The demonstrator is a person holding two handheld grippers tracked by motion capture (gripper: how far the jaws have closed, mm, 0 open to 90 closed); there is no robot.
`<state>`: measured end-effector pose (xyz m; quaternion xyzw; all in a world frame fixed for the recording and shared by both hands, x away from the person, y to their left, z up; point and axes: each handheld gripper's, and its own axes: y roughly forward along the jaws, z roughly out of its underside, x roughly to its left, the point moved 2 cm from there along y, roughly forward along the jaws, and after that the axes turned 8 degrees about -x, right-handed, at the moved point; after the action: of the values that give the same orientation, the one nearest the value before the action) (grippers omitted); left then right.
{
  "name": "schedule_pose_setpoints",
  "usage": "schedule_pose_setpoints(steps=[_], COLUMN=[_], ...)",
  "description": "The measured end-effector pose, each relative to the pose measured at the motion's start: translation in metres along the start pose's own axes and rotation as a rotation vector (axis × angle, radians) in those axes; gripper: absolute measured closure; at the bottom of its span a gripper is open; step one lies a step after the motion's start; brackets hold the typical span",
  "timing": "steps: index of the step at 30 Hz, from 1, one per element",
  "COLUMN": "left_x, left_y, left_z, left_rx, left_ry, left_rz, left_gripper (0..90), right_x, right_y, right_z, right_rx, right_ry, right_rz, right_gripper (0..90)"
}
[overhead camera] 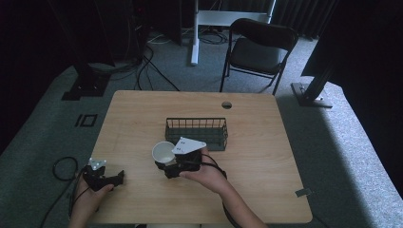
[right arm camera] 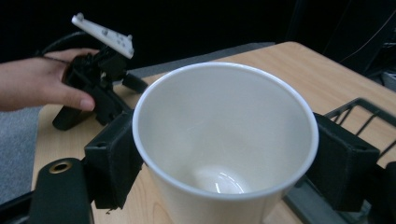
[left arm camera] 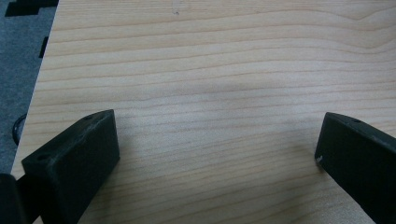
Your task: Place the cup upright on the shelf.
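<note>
White paper cup [right arm camera: 224, 144] is clamped between the 2 black jaws of the right gripper [overhead camera: 167, 167], 1 jaw pressed on each side of its wall just below the rim. It is held upright with its mouth open, and is seen just in front of the wire basket [overhead camera: 196, 132] near the middle of the wooden table [overhead camera: 256, 180]. The left gripper [overhead camera: 119, 176] is kept at the table's near left edge, well apart from the cup, its jaws spread wide over bare wood

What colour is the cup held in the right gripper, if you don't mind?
White cup, inside and out; clearest in the right gripper view.
</note>
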<state>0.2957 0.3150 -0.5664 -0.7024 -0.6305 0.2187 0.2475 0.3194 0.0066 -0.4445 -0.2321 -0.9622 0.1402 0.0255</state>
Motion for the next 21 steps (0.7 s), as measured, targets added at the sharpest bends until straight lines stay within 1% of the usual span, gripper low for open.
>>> schedule_pose_setpoints(steps=[2, 4, 5, 9, 10, 13, 14, 16, 19, 21], left_x=[0.0, 0.0, 0.0, 0.0, 0.0, 0.0, 0.0, 0.0, 0.0, 0.0], left_y=[0.0, 0.0, 0.0, 0.0, 0.0, 0.0, 0.0, 0.0, 0.0, 0.0], left_z=[0.0, 0.0, 0.0, 0.0, 0.0, 0.0, 0.0, 0.0, 0.0, 0.0], left_rx=[0.0, 0.0, 0.0, 0.0, 0.0, 0.0, 0.0, 0.0, 0.0, 0.0], left_ry=[0.001, -0.001, -0.001, -0.001, -0.001, 0.0, -0.001, 0.0, -0.001, 0.0], left_rz=[0.0, 0.0, 0.0, 0.0, 0.0, 0.0, 0.0, 0.0, 0.0, 0.0], left_gripper=[0.2, 0.1, 0.2, 0.2, 0.2, 0.2, 0.2, 0.2, 0.2, 0.2], right_x=[-0.003, -0.007, -0.009, -0.021, -0.024, -0.032, -0.035, -0.041, -0.052, -0.058], right_y=[-0.003, -0.006, -0.008, -0.016, -0.017, -0.023, -0.024, -0.027, -0.031, -0.034], right_z=[-0.004, -0.009, -0.012, -0.022, -0.024, -0.03, -0.032, -0.035, -0.039, -0.042], right_rx=[-0.002, -0.011, -0.017, -0.041, -0.044, -0.058, -0.062, -0.068, -0.077, -0.086], right_ry=[-0.005, 0.002, -0.001, 0.012, 0.007, 0.004, 0.002, 0.012, 0.018, 0.027], right_rz=[0.014, 0.025, 0.033, 0.078, 0.088, 0.106, 0.121, 0.136, 0.178, 0.198], right_gripper=[19.4, 19.3, 19.4, 19.4, 19.4, 19.4, 19.4, 19.4, 19.4, 19.4])
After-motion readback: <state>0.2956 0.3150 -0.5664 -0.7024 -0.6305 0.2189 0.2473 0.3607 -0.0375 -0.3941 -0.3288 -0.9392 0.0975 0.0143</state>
